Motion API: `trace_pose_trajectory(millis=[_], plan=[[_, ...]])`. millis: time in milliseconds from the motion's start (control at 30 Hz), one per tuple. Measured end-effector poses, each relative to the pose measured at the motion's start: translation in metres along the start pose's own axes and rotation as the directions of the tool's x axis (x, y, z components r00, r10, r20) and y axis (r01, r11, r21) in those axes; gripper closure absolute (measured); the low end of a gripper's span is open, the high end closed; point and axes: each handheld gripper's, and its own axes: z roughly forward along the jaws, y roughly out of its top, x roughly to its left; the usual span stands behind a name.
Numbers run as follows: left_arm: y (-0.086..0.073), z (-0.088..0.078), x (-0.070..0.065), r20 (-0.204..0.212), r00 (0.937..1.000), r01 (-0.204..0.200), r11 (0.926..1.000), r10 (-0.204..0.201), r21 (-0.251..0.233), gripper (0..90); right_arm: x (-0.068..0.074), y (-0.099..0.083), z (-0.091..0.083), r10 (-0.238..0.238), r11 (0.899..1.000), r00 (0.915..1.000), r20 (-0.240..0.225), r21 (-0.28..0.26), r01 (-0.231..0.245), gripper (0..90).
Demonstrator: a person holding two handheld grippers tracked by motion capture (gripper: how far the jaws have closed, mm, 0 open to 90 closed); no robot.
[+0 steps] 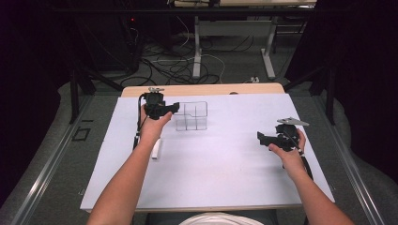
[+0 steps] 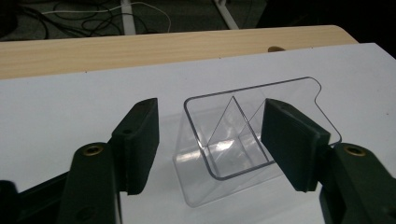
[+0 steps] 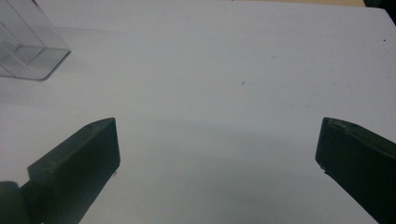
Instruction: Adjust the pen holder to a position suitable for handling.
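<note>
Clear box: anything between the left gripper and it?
Nothing visible. The left gripper hangs right over the clear box, its jaws apart to either side of the near corner, with no pad seen pressing on a wall. Bare white mat lies around it.

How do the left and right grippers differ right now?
The left gripper reaches over the clear divided container, its jaws either side of the near end; the right gripper faces bare white table. The left jaws stand narrower, the right jaws wide. Both have black jaws and press on nothing.
</note>
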Motion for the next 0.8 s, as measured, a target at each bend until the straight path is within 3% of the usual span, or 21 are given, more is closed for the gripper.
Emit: trace_pose_trajectory(millis=[233,433,600,733,800], plan=[[-0.001,0.018,-0.003,-0.015,0.9996,0.024,0.9984,-0.023,0.052,48.2,0.000,0.000,0.001,0.001,1.000,1.0000,-0.009,0.006,-0.001,0.0],[-0.003,0.028,0.001,-0.033,0.9993,0.022,0.9953,-0.019,0.095,54.0,-0.001,-0.001,0.001,0.003,1.000,0.9999,-0.016,0.008,-0.003,0.0],[-0.004,0.033,0.007,-0.040,0.9991,0.018,0.9957,-0.015,0.091,57.8,0.000,-0.001,0.002,0.019,1.000,0.9996,-0.019,0.014,-0.018,0.0],[-0.005,0.036,0.012,-0.015,0.9994,0.033,0.9946,-0.032,0.098,61.4,0.000,-0.002,0.003,0.022,1.000,0.9994,-0.026,0.019,-0.021,0.0],[-0.006,0.038,0.013,-0.019,0.9998,0.009,0.9946,-0.007,0.103,62.4,0.000,-0.002,0.004,0.021,1.000,0.9994,-0.026,0.023,-0.020,0.0]])
